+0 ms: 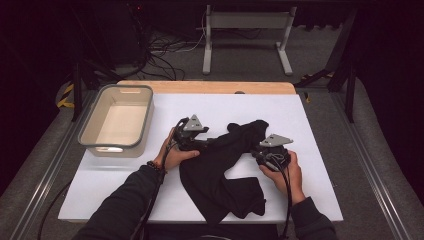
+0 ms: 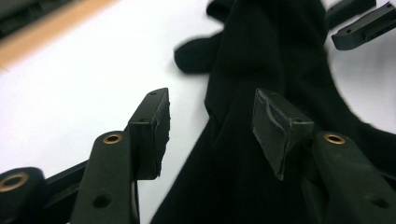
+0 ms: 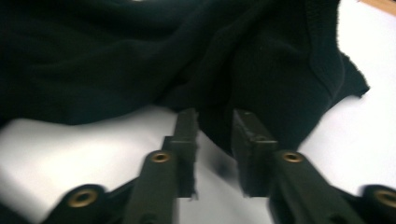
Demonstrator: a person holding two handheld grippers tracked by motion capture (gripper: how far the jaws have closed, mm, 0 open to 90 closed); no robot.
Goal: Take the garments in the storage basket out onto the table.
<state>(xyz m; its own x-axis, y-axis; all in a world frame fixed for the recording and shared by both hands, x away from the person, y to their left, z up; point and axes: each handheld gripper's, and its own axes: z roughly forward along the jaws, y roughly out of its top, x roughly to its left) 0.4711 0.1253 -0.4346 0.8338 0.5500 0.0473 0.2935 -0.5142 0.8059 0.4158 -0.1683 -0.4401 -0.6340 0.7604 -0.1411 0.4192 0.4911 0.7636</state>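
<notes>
One crumpled black cloth garment (image 1: 225, 167) on white table (image 1: 310, 125), long axis near-to-far | left gripper (image 2: 212, 126) jaws apart, nothing clamped | right gripper (image 3: 215, 135) jaws parted at cloth edge | no readable writing

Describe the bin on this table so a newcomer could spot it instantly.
Start at the white table top and go to its far left edge. There sits the clear plastic bin, rectangular, with a grey rim. Unlike the black garment crumpled mid-table, it is rigid and see-through.
</notes>
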